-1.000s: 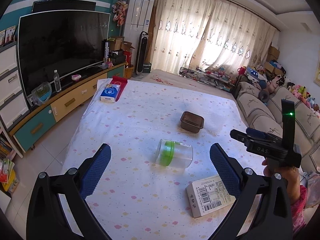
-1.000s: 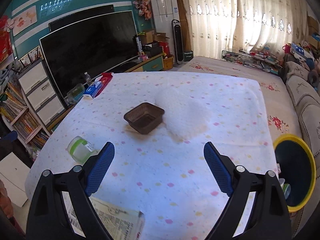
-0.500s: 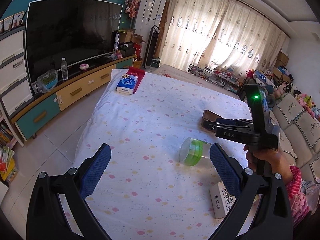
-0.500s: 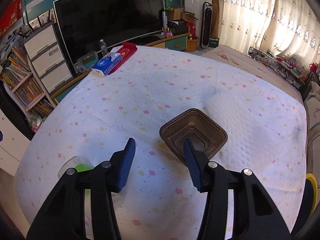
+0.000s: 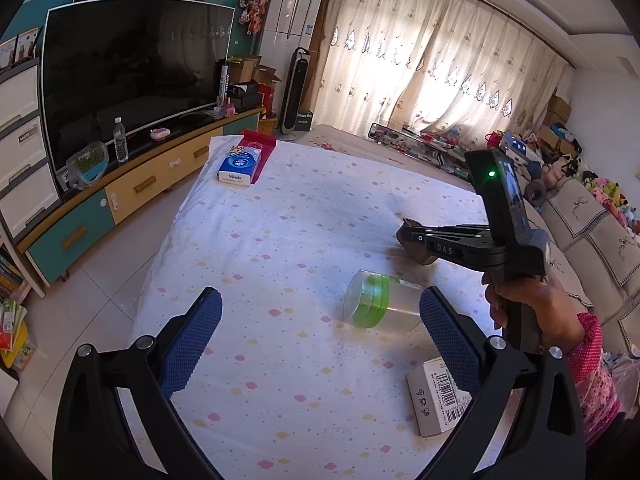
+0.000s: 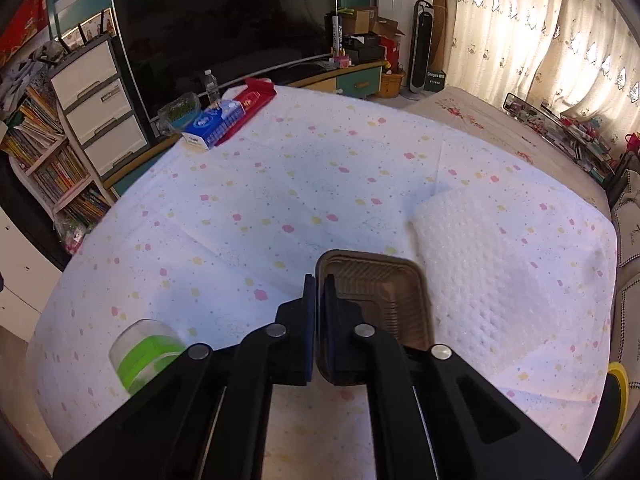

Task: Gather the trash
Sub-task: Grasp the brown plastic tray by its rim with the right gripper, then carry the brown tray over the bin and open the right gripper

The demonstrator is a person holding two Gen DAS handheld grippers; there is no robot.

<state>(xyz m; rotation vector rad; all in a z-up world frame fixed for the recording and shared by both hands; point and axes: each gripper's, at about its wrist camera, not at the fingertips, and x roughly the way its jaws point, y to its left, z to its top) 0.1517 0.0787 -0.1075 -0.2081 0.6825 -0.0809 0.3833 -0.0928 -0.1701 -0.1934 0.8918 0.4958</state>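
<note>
Swung onto brown tray (image 6: pixel 376 300) at lower centre frame; right tool (image 6: pixel 319 284) just closing, now pinching its near rim. Left tool (image 5: pixel 320 316) spread, empty. Lift straight, thin rim may flex or slip.

Left wrist view: brown tray (image 5: pixel 416 245) mostly hidden behind right gripper (image 5: pixel 406 234) — white box (image 5: pixel 438 398) partly covered by a finger. Right wrist view: yellow-rimmed bin (image 6: pixel 618 392) cut off at frame edge — contents unreadable.
</note>
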